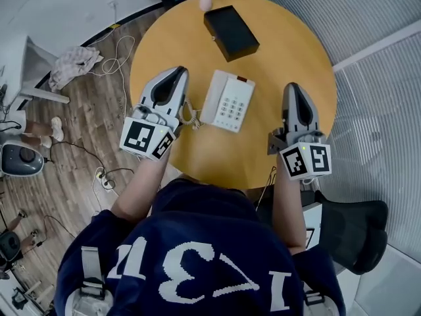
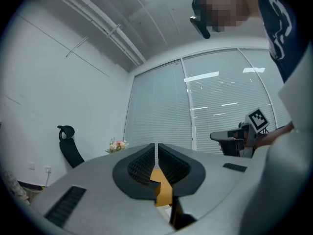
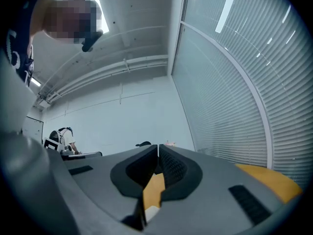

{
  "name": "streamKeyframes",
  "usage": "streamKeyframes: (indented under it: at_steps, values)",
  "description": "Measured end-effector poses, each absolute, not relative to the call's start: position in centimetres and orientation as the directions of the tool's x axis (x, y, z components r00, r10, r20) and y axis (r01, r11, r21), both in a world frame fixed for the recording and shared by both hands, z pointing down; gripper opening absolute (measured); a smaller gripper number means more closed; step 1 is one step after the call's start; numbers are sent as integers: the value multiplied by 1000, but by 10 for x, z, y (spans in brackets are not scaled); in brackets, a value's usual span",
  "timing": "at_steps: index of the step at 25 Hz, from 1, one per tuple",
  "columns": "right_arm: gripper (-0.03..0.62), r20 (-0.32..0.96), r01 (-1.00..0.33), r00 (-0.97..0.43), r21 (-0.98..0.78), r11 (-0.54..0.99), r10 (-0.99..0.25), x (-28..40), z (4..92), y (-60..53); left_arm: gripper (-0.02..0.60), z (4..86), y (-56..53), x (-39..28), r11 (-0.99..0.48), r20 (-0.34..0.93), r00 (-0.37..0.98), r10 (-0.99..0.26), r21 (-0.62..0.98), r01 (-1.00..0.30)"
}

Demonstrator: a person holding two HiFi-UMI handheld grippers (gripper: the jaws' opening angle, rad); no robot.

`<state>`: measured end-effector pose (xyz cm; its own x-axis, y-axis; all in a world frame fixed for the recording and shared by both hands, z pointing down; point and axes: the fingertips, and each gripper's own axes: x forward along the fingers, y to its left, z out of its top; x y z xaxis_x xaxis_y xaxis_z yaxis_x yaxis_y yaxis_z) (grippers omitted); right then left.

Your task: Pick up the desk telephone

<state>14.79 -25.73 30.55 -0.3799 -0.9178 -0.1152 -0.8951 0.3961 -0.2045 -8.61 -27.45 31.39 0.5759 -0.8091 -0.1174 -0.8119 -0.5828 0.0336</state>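
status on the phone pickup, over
Left gripper and right gripper shut, empty, either side. Desk telephone flat on table between them, not gripped. Coiled cord near left gripper; black box clear behind.

place: office | evidence: desk telephone (image 1: 227,101), round table (image 1: 197,157), swivel chair (image 1: 358,232), window blinds (image 2: 161,111)
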Motion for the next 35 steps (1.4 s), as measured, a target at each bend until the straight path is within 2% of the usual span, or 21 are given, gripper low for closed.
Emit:
streamKeyframes:
  at_steps: [11,18,25,28,31,35]
  values:
    - [31,-56,-895,-387,-219,390,-920,148,335,-270,31,353,-300,-61,-642,-66,639,-766,97,-760]
    - [32,54,-889,-401,-264,374,-914,142,388,-287,34,397,-312,-54,-646,25,657,-753,161,-746]
    - [34,217,-889,-397,-332,315,-892,138,465,-295,137,454,-326,-41,-661,143,702,-698,249,-708]
    - [37,266,-871,-412,-395,291,-872,136,499,-298,237,493,-331,-32,-655,218,728,-650,326,-682]
    - [128,320,-851,-444,-443,282,-837,129,533,-303,250,535,-332,-25,-643,312,749,-585,385,-662]
    - [180,380,-831,-476,-489,264,-793,120,571,-305,272,572,-330,-22,-596,370,768,-523,485,-640]
